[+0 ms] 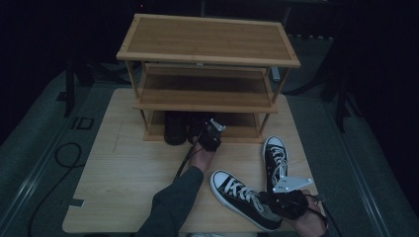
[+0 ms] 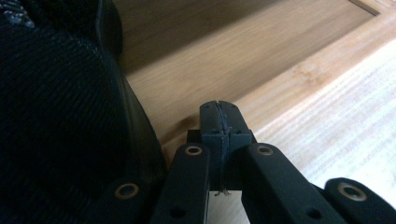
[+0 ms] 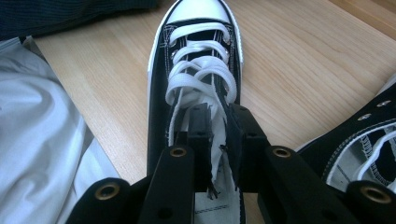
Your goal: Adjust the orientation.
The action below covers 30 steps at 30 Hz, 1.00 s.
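Observation:
A black high-top sneaker [image 1: 237, 193] with white laces lies on the wooden table [image 1: 123, 173] at the front right. My right gripper [image 1: 271, 198] is shut on its tongue; in the right gripper view the white-lined tongue [image 3: 219, 154] sits pinched between the jaws of the right gripper [image 3: 219, 116], with the sneaker [image 3: 196, 42] pointing away from me. Its partner sneaker [image 1: 275, 155] [image 3: 364, 140] stands just right of it. My left gripper [image 1: 211, 127] [image 2: 219, 109] is shut with nothing in it, at the front edge of the rack's bottom shelf [image 2: 243, 60], beside a dark shoe [image 2: 56, 116].
A three-tier wooden shoe rack [image 1: 207, 42] stands at the back of the table, its top and middle shelves bare. Dark shoes [image 1: 175, 127] sit on the bottom shelf. A sleeve [image 1: 173, 202] crosses the table's front middle. White cloth [image 3: 37, 140] lies near the front edge.

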Tool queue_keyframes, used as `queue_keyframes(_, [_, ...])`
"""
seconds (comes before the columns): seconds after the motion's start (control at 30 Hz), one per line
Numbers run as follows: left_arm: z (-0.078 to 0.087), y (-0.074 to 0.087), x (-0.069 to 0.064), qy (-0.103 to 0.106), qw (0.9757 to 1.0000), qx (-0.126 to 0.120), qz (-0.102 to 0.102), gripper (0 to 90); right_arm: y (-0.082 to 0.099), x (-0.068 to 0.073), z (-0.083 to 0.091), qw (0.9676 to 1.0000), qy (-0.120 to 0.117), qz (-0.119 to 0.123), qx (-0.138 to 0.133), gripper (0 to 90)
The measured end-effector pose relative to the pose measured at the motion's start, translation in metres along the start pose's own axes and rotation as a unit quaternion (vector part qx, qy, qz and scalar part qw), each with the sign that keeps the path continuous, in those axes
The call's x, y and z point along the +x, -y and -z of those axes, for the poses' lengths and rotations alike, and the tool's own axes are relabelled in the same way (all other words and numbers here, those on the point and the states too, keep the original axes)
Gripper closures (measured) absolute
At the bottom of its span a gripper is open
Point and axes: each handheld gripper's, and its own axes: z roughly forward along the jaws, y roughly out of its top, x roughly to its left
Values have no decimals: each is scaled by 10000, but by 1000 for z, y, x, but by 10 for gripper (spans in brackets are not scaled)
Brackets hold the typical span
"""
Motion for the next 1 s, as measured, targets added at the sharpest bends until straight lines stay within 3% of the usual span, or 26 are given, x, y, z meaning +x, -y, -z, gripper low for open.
queue_keyframes(0.27, [-6, -5, -1, -160, 9998, -32, 132, 899, -1, 2, 0, 9999, 21, 71, 93, 795])
queue_keyframes(0.37, [-8, -6, -3, -217, 9997, -43, 81, 899, -2, 3, 2, 9999, 19, 118, 92, 786])
queue_keyframes(0.43, [-10, -8, -3, -288, 9996, -40, -23, 898, -2, 4, 2, 9998, 82, 167, 118, 782])
queue_keyframes(0.5, [-12, -10, -4, -286, 9996, -26, 60, 898, -3, 4, 0, 9992, 244, 217, 212, 778])
queue_keyframes(0.77, [-19, -13, -7, -464, 9989, 37, -24, 898, -6, -1, -2, 9985, 238, 307, 376, 793])
queue_keyframes(1.0, [-21, -14, -8, -457, 9989, 33, 59, 897, -6, 2, -2, 9980, 213, 414, 427, 759])
